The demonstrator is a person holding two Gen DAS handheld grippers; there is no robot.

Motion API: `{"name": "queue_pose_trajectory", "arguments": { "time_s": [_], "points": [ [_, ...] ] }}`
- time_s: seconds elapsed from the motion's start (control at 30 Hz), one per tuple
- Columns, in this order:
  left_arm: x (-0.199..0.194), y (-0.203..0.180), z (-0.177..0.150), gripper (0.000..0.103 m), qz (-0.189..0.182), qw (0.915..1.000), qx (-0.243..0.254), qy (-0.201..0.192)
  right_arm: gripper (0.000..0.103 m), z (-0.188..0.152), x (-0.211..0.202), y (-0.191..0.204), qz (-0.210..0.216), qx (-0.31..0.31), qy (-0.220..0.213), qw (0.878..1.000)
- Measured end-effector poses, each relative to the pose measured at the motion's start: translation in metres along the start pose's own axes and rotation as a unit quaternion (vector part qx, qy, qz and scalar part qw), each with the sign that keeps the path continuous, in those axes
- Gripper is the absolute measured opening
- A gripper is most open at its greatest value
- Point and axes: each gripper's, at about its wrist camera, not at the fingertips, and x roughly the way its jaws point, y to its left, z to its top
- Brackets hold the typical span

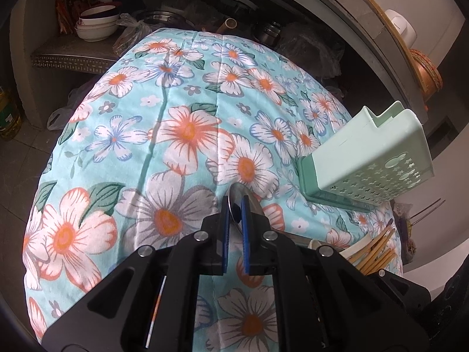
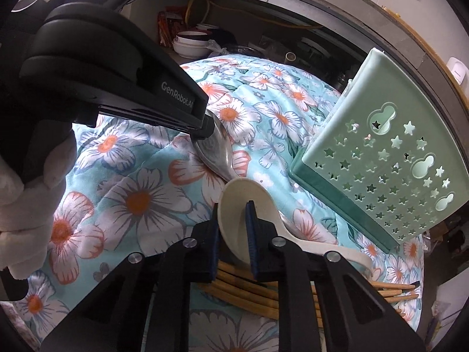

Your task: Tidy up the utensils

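The left gripper (image 1: 235,205) is clamping the bowl of a metal spoon (image 2: 215,149), its blue pads (image 1: 225,228) pressing both faces. The right gripper (image 2: 234,220) is gripping the bowl of a white ladle-style spoon (image 2: 234,205), whose handle is trailing off toward four o'clock. The metal spoon is lying just beyond it at eleven o'clock, over the floral cloth (image 2: 146,199). Bamboo chopsticks (image 2: 249,290) are lying beneath the right gripper at six o'clock. A mint-green perforated utensil holder (image 2: 378,158) is standing tilted at two o'clock. A gloved hand (image 2: 26,205) is holding the left gripper's handle at nine o'clock.
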Motion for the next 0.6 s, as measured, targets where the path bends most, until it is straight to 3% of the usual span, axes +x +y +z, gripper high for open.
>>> {"name": "queue_pose_trajectory", "arguments": {
  "time_s": [0.33, 0.6],
  "points": [
    [-0.036, -0.004, 0.008, 0.003, 0.015, 0.9986, 0.002, -0.052, 0.008, 0.006, -0.049, -0.019, 0.019, 0.036, -0.063, 0.997],
    [-0.105, -0.027, 0.029, 0.002, 0.035, 0.9877, 0.038, -0.148, 0.008, 0.017, -0.092, -0.101, 0.093, 0.148, -0.104, 0.979]
  ]
}}
